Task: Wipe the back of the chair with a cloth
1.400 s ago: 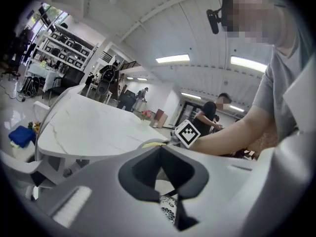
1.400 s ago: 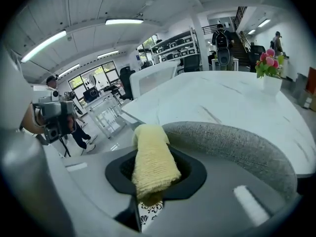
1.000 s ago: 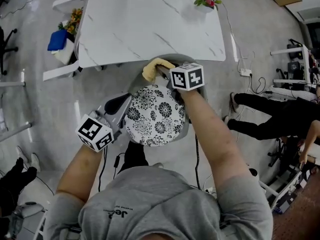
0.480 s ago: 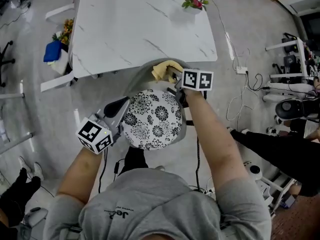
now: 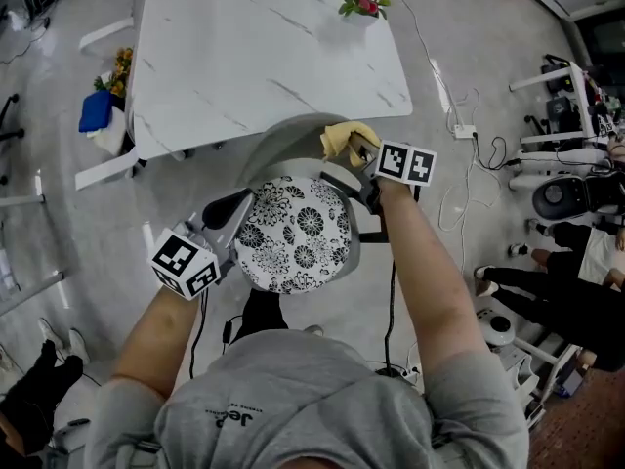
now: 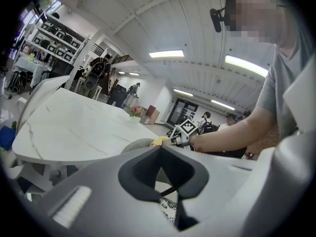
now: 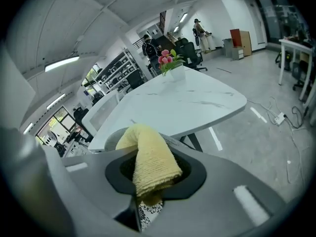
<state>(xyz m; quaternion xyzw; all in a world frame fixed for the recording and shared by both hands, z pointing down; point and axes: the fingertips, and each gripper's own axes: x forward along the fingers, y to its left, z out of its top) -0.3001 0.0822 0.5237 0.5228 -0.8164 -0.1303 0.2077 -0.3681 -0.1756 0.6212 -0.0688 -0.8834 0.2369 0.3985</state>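
Between the pressed-in jaws of the right gripper sits the yellow cloth. It is pinched low down, and a thick fold arches up and forward past the tips onto the top edge of the grey chair back. The left gripper has its jaws brought together on nothing. The flower-patterned seat cushion lies just beyond its tips, though whether they touch it I cannot tell.

The hold looks shallow, since only a narrow part of the cloth lies inside the jaws. Drag along the chair back could tug it loose, or roll the fold under so that hard jaw tips rub the shell instead of fabric. The rim under the jaws is narrow and curved, so a straight stroke would probably slip off to one side. Nothing visibly clamps the chair, and a firm push from the right gripper may shift or turn it.

The chair back appears as a smooth, curved grey shell, and any dirt on it is too fine to make out. Ahead of the right jaws spreads a white, marble-veined table, with a vase of pink flowers toward its far side. The floor is pale and glossy, with cables trailing off to the right of the right gripper. Shelving, office chairs and other people stand well beyond.
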